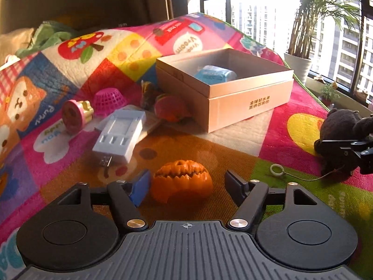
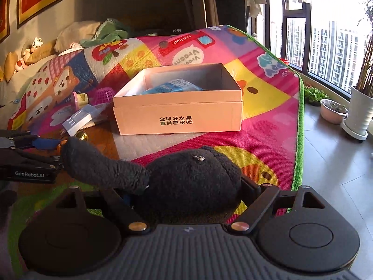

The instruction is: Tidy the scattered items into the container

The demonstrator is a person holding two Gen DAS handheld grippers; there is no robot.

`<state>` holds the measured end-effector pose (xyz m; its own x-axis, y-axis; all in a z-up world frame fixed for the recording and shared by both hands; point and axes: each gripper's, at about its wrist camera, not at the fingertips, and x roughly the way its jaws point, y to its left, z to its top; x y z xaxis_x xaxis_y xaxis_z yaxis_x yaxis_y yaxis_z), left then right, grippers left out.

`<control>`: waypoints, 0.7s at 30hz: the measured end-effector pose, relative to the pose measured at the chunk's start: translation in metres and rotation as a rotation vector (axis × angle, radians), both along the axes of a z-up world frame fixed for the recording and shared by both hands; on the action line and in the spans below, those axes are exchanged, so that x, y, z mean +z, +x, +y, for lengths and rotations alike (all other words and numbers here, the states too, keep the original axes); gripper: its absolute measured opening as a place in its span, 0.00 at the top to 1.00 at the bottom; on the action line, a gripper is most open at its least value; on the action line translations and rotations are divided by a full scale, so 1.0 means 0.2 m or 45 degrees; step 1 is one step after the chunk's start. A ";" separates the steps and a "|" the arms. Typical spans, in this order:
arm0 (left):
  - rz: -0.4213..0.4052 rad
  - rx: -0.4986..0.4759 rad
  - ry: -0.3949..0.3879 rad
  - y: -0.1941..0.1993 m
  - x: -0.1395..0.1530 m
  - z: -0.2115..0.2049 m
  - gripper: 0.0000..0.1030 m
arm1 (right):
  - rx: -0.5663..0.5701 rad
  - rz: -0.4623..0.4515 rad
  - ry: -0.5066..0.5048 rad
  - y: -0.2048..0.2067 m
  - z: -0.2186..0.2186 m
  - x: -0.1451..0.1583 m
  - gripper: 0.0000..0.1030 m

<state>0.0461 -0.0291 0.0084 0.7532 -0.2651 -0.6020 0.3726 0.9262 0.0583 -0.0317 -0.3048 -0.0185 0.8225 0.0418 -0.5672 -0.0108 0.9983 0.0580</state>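
Two grabs going at once here. My left claw is straddling the little orange pumpkin on the play mat. The blue pad on one side is right up against it, but there's a visible gap on the other side, so the fingers are apart and not clamped yet. My right claw has the black plush toy sitting between its fingers, and it fills the gap side to side. I'd call that clamped on the plush, though the fluff hides the pads.

The target is the open cardboard box further up the mat, just past both toys, with a blue packet already inside.

Tips for doing this bit well, as I see it:
- The pumpkin is off-centre in the left claw. Nudge sideways so both pads meet it together, otherwise it'll likely squirt out.
- Go low on the pumpkin, since it's rounded and ridged.
- The plush will squash, so squeeze firmly. Watch its long floppy limb and the cord with the ring, which could snag on the box rim.
- Lift clear over the box wall, then drop beside the packet.
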 end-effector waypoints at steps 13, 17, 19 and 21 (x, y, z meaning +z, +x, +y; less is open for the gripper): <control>-0.187 -0.127 -0.036 -0.22 0.31 -0.01 0.66 | -0.080 -0.060 -0.054 -0.12 0.02 0.29 0.18; -0.378 -0.171 -0.015 -0.26 0.56 -0.04 0.66 | -0.030 -0.190 -0.012 -0.14 0.04 0.54 0.18; -0.463 -0.184 -0.011 -0.26 0.66 -0.06 0.66 | 0.004 -0.256 0.030 -0.13 0.03 0.69 0.18; -0.495 -0.173 -0.021 -0.24 0.70 -0.06 0.62 | 0.025 -0.310 0.051 -0.11 0.01 0.81 0.18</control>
<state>-0.0024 -0.0413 0.1475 0.8812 -0.3850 -0.2743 0.4446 0.8722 0.2040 -0.0533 -0.3018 0.1433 0.9334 0.0779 -0.3503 -0.0490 0.9947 0.0907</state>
